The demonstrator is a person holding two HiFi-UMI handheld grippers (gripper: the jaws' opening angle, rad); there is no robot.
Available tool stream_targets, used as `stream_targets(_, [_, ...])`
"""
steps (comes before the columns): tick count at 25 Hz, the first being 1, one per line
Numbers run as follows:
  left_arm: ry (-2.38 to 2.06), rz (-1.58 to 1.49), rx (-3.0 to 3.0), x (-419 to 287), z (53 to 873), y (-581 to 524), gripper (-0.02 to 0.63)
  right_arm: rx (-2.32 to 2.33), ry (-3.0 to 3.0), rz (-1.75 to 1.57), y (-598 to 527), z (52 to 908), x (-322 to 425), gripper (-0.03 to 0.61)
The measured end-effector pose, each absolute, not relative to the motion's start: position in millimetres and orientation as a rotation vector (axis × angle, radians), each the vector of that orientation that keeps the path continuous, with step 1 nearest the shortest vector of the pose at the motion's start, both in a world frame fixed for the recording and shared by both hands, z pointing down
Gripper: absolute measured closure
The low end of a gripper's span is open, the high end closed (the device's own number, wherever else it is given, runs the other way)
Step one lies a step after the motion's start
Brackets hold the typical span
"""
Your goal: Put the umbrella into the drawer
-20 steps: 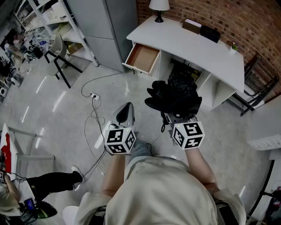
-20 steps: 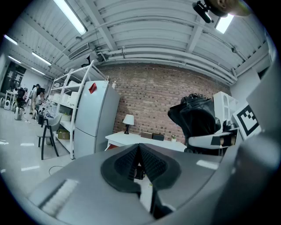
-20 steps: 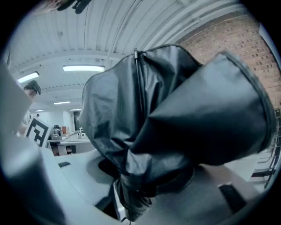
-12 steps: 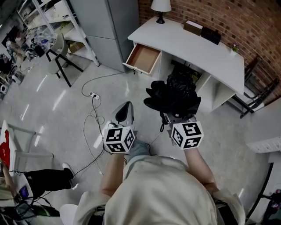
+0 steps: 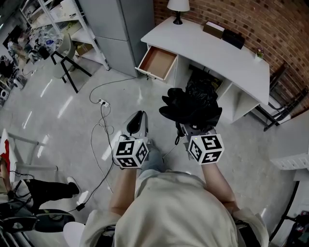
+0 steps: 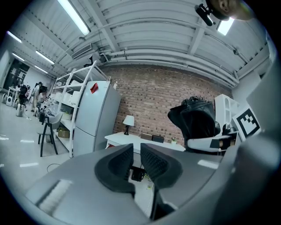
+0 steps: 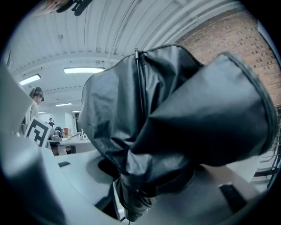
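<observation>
gripping the folded black umbrella (image 5: 190, 107) in the jaws of the right gripper (image 5: 194, 126), over the floor (image 5: 72, 106), well short of the open drawer (image 5: 157, 62). carry level to the left end of the worktop (image 5: 212, 48), lower lengthwise, canopy tucked, with the left gripper (image 5: 136, 121) aside, jaws closed and empty.

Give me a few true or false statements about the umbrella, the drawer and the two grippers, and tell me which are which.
1. The right gripper holds the black umbrella. True.
2. The drawer is pushed shut. False: it stands pulled out of the white desk, with its brown inside showing.
3. The left gripper also grips the umbrella. False: its jaws are together with nothing between them, apart from the umbrella.
4. A lamp stands on the desk. True.
</observation>
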State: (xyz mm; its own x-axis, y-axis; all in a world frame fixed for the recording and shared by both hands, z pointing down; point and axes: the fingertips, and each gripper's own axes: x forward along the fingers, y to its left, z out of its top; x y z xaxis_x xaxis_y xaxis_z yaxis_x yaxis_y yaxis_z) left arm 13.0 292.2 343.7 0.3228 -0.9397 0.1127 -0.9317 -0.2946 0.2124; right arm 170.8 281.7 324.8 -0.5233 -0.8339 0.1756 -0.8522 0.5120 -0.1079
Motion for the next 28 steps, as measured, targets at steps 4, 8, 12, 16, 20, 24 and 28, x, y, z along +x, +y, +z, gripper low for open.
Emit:
stream_targets(4, [-1.669, -0.049, 2.386, 15.7, 352.4, 281.6, 0.456, 1.49, -2.633, 0.264, 270.4, 335.8, 171.6, 0.344])
stream_targets(8, [-1.662, -0.051, 2.387, 13.6, 350.6, 245.9, 0.378, 1.496, -2.623, 0.282, 235.9, 337.1, 172.5, 0.344])
stream_targets(12, [-1.657, -0.047, 2.385, -1.0, 357.8, 200.0, 0.353, 1.51, -2.611, 0.279, 191.4, 340.8, 161.1, 0.344])
stream_targets(16, [-1.632, -0.028, 2.387, -20.7, 363.2, 146.7, 0.331, 1.524, -2.588, 0.306, 137.7, 342.4, 142.2, 0.344])
stream_targets(20, [-1.606, -0.027, 2.389, -44.2, 362.0, 91.0, 0.325, 1.532, -2.563, 0.302, 83.0, 339.4, 119.8, 0.344])
stream_targets(24, [-1.589, -0.01, 2.402, -68.0, 361.2, 33.7, 0.311, 1.562, -2.554, 0.295, 24.5, 334.2, 98.2, 0.344])
stream_targets(28, [-1.576, -0.006, 2.406, -91.1, 366.0, -17.7, 0.298, 1.575, -2.55, 0.266, -29.4, 334.2, 78.0, 0.344])
